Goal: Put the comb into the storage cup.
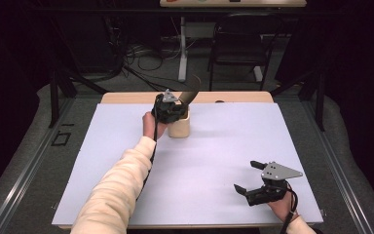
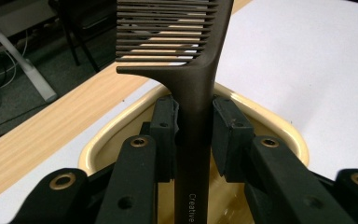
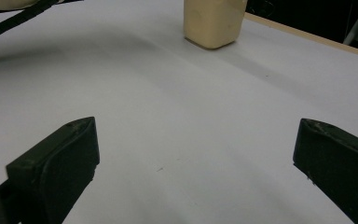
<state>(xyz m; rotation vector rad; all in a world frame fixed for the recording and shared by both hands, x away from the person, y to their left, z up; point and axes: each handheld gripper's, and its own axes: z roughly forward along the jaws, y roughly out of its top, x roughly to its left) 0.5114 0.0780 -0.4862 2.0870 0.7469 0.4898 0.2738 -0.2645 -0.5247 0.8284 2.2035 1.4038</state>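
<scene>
White sheet covers the table. At its 12 o'clock edge stands a cream cup; the left gripper hangs over its mouth, jaws clamped on a dark comb, teeth uppermost. Toward 5 o'clock, well apart, the right gripper rests wide open, empty.

Table: light wooden top, its bare wood showing as a strip along the far edge. 1 white sheet lies flat on it and covers almost the whole surface, reaching to the near edge. 1 cream-yellow cup stands upright on the sheet, toward the far edge and left of centre; its rim is rounded and its mouth open. A small dark spot sits on the wooden strip.
</scene>
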